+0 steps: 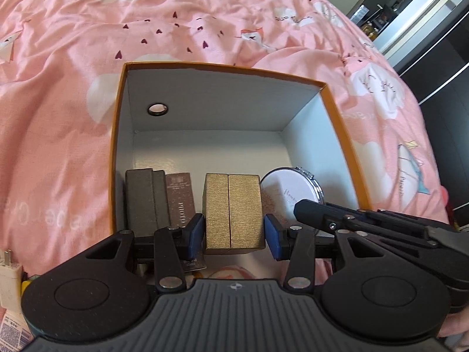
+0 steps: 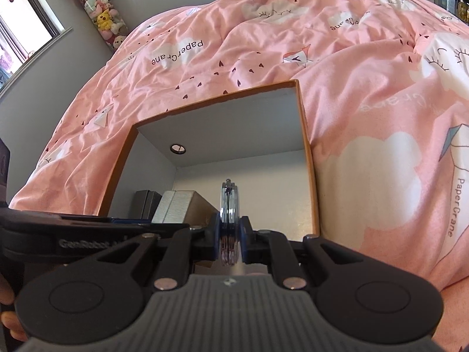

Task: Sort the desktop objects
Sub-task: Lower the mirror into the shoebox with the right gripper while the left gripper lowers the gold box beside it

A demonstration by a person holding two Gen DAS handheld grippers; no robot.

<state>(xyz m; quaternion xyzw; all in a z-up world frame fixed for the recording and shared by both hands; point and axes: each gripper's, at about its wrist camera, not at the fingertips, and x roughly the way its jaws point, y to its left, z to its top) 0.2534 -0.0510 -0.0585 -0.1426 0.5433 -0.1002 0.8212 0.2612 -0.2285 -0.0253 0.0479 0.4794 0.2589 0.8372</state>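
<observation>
A gold textured box (image 1: 233, 212) is seen standing upright inside the orange-rimmed storage box (image 1: 117, 146), at its near edge. It is bracketed by the left gripper (image 1: 234, 234): the blue pads (image 1: 195, 234) lie close against its two side faces, but a thin gap appears on the right side, so a firm clamp cannot be confirmed. The gold box is judged stiff and light, with a central seam indicating a hinged case; it is best held across the flat sides, below the seam's opening line, so that it is not sprung open.

A round compact mirror (image 2: 230, 205) is held edge-on by the right gripper (image 2: 230, 239), whose pads are pressed on its two flat faces. The mirror is judged fragile and smooth, with a polished metal rim likely to slip; grip on the faces, not the rim, is advised, with modest pressure.

A dark grey box (image 1: 140, 202) and a brown carton (image 1: 180, 202) stand to the left, against the storage box's wall. The whole rests on a pink bedspread (image 1: 205, 23).
</observation>
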